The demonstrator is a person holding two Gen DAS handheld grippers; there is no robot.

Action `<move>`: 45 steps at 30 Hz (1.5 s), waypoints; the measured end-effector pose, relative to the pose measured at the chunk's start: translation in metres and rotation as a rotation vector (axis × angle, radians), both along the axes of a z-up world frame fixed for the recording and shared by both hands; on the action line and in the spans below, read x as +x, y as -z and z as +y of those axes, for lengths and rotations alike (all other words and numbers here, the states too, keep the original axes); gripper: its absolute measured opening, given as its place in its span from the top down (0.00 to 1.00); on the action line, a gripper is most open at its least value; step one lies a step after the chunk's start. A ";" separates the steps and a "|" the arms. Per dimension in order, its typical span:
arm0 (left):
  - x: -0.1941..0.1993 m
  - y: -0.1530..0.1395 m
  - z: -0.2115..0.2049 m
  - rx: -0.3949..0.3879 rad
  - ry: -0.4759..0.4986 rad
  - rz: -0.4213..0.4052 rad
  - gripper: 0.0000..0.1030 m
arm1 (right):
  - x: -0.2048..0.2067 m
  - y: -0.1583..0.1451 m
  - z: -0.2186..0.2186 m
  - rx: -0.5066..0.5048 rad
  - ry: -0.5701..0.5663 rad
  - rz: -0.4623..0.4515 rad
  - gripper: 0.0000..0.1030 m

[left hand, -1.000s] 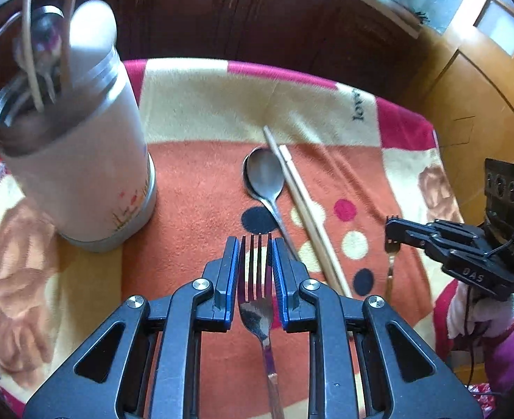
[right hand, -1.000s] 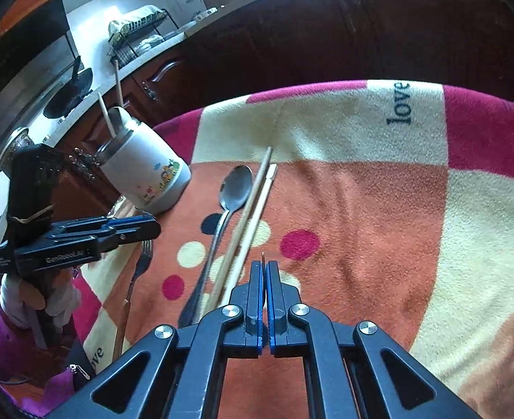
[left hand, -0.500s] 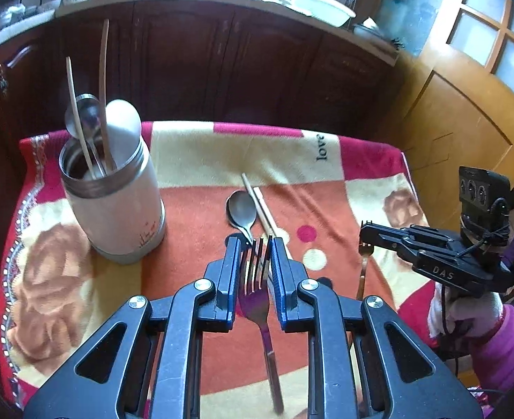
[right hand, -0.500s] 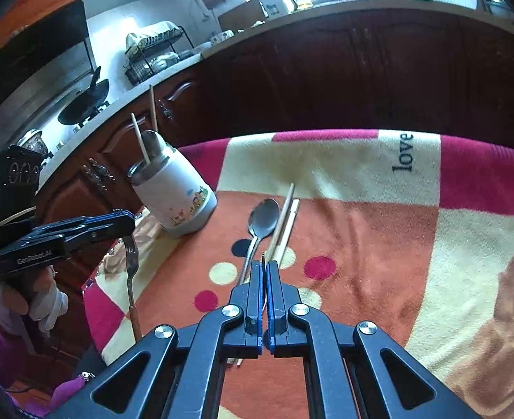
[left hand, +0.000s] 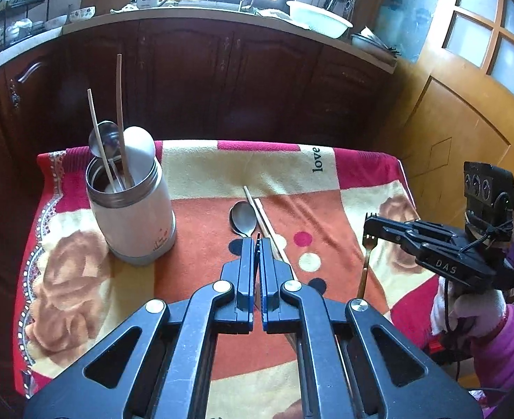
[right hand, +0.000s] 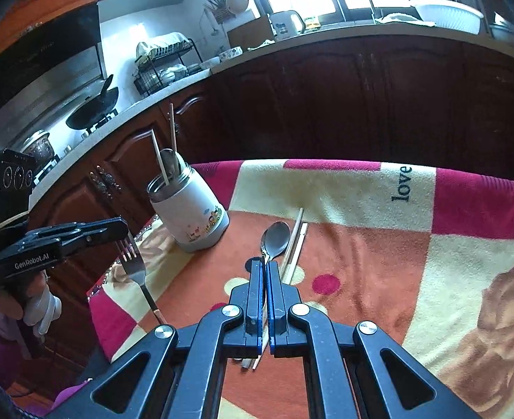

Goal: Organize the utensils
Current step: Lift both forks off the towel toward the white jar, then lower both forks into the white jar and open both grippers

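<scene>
We're looking at a fleecy blanket [left hand: 201, 174] spread over the worktop. It's soft and a little rumpled, in blocks of red, cream and orange with round dots, brown rose prints and the word "love" near the far edge.

At the far left corner stands a canister [left hand: 134, 220], a smooth white cylinder with a shiny steel rim. Poking up out of it we can see two thin wooden sticks [left hand: 119, 104], the round bowl of a metal spoon [left hand: 105, 136] and a smooth white spoon [left hand: 140, 143].

Now the grippers, both made of black plastic arms with blue pads. The left gripper [left hand: 257, 242] is clenched on a fork [right hand: 134, 265]. It pinches the fork at the tines, and the silvery head and dark slim handle hang down above the near left corner of the blanket.

The right gripper [right hand: 266, 265] is clamped tight as well, on a second fork [left hand: 365, 262]. That one has a bronze-toned handle and dangles by its tines over the right side of the blanket. Each gripper sits in a white-gloved hand with a pink sleeve.

Flat on the orange middle lies a grey metal spoon [left hand: 243, 218], its oval bowl pointing away from us. Just beside it on the right is a pair of pale, straight wooden chopsticks [left hand: 262, 214], close together.
</scene>
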State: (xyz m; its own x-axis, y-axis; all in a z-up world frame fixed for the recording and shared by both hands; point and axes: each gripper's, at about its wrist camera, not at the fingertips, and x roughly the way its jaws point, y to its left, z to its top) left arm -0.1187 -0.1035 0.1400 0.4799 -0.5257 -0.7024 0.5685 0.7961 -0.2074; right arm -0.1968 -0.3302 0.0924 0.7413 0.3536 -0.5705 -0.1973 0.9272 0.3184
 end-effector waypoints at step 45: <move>0.129 -0.079 0.089 0.111 -0.281 -0.300 0.99 | 0.174 -0.071 0.195 -0.350 -0.080 -0.307 0.99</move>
State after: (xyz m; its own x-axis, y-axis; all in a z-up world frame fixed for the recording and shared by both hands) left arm 0.0103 -0.0141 0.2191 0.7856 -0.2742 -0.5546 0.3482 0.9370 0.0299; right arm -0.0225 -0.1357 0.1638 0.8728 0.2418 -0.4240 -0.3085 0.9464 -0.0954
